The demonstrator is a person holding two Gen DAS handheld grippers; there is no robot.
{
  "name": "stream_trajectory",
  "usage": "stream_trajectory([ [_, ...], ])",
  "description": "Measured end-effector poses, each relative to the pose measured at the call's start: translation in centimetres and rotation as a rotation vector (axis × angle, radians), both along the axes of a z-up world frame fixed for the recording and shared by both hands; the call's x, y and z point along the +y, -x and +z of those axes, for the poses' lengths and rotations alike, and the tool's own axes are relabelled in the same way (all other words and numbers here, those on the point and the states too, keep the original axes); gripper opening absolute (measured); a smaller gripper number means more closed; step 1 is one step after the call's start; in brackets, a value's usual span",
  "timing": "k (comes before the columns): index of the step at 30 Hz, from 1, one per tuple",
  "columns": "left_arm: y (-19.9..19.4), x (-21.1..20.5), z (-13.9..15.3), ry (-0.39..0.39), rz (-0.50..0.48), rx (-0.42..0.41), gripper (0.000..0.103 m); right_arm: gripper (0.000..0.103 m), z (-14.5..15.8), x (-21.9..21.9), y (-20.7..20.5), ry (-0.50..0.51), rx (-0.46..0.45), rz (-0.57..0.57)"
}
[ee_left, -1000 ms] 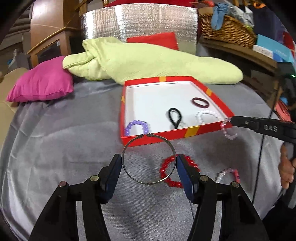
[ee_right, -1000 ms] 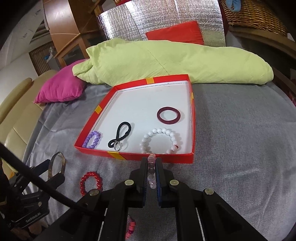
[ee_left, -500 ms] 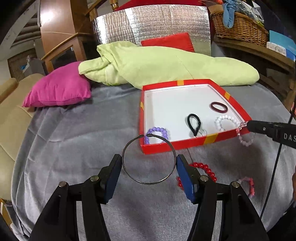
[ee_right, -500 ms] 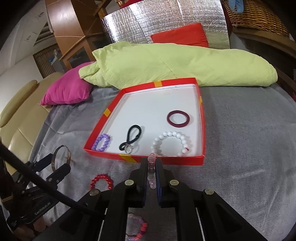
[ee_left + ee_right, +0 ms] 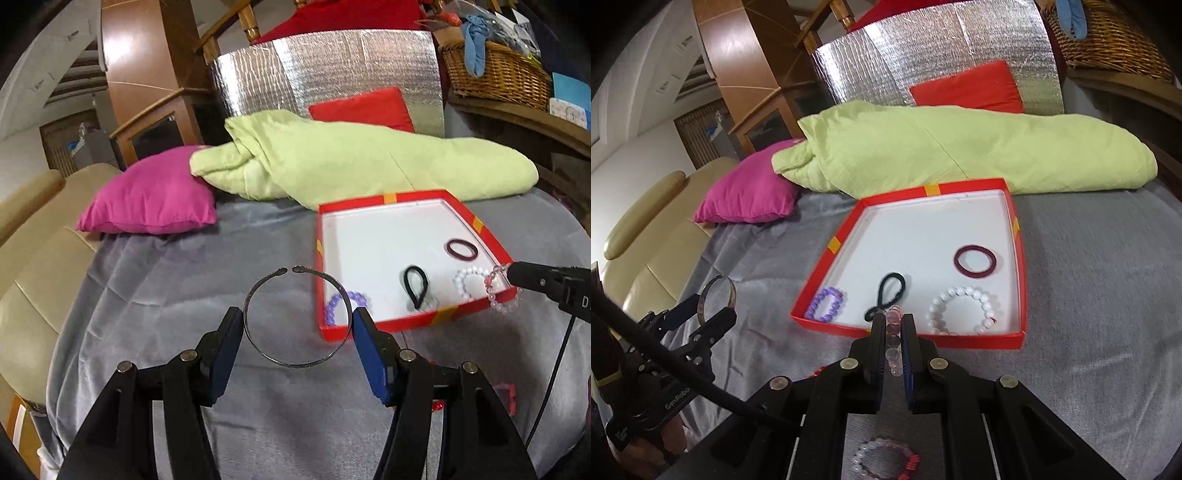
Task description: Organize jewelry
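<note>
My left gripper (image 5: 298, 323) is shut on a thin metal bangle (image 5: 258, 350) and holds it upright above the grey cloth, left of the red tray (image 5: 384, 197). My right gripper (image 5: 893, 325) is shut on a clear pink bead bracelet (image 5: 892, 341), held at the tray's near rim (image 5: 960, 338); it also shows in the left wrist view (image 5: 504, 308). In the tray lie a purple bead bracelet (image 5: 825, 304), a black hair tie (image 5: 890, 291), a white bead bracelet (image 5: 964, 310) and a dark red ring (image 5: 975, 260).
A pink-and-white bead bracelet (image 5: 886, 459) lies on the grey cloth under my right gripper; a red bead bracelet (image 5: 818, 371) peeks out to its left. A green quilt (image 5: 351, 158), a magenta pillow (image 5: 147, 199) and a beige sofa (image 5: 33, 258) border the cloth.
Both grippers have risen and drawn back; my left gripper with the bangle has shifted left of the tray. The right gripper's bracelet now hangs over the tray's near rim.
</note>
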State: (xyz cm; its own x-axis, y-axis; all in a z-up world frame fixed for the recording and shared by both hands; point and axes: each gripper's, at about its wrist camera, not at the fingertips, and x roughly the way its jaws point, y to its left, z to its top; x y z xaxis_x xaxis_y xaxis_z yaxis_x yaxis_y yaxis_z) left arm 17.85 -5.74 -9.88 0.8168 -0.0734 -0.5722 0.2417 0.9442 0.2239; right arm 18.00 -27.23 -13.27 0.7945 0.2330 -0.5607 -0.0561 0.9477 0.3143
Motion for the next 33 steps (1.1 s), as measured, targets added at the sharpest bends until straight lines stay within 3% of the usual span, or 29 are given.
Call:
stream_trajectory([
  [21, -2.0, 1.3, 4.0, -0.019, 0.065, -0.103, 0.062, 0.009, 2.7, -0.2, -2.9, -0.066, -0.060, 0.001],
  [33, -6.8, 0.1, 3.5, -0.013, 0.056, -0.057, 0.062, 0.009, 2.0, -1.8, -8.0, -0.211, -0.041, 0.045],
])
